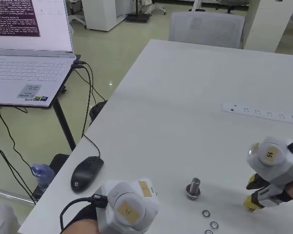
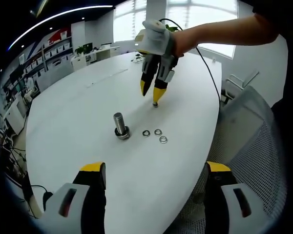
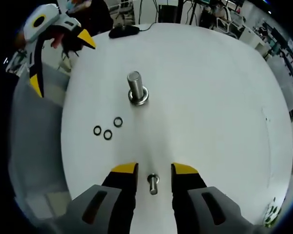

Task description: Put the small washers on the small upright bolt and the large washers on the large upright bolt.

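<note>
The small upright bolt (image 3: 153,184) stands low in the middle of the right gripper view, between the jaws of the right gripper (image 3: 154,169), which flank it narrowly with a thin gap on each side. Above it, at upper centre, stands the large upright bolt (image 3: 136,87), with three small washers (image 3: 108,135) lying flat at its lower left. Along the bottom of the left gripper view, the left gripper (image 2: 155,168) has its jaws spread wide.
</note>
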Action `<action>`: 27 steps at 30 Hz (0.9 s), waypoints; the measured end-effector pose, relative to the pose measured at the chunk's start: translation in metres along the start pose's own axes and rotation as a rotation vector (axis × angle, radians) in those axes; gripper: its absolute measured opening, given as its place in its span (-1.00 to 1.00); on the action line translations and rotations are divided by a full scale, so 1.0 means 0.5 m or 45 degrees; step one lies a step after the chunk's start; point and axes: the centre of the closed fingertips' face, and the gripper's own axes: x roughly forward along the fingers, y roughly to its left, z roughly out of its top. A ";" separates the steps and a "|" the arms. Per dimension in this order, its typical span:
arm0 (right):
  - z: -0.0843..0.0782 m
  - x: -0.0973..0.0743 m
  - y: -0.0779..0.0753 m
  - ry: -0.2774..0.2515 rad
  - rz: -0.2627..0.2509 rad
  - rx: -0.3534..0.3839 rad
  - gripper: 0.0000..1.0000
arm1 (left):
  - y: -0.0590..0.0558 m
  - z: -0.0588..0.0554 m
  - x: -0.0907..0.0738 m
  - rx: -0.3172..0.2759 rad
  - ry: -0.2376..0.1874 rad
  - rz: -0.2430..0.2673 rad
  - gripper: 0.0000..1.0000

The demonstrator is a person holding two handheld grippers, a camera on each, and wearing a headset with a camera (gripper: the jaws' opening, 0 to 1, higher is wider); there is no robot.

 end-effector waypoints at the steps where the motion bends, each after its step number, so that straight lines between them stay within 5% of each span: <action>1: 0.007 0.000 0.003 -0.005 0.000 -0.005 -0.43 | 0.000 0.000 0.000 0.000 -0.001 -0.002 0.65; 17: 0.089 0.028 0.059 -0.063 0.030 -0.045 -0.46 | -0.002 0.009 -0.010 0.037 -0.008 0.000 0.63; 27: 0.102 0.070 0.098 -0.053 0.060 -0.052 -0.50 | -0.014 0.020 -0.014 0.055 -0.035 -0.038 0.65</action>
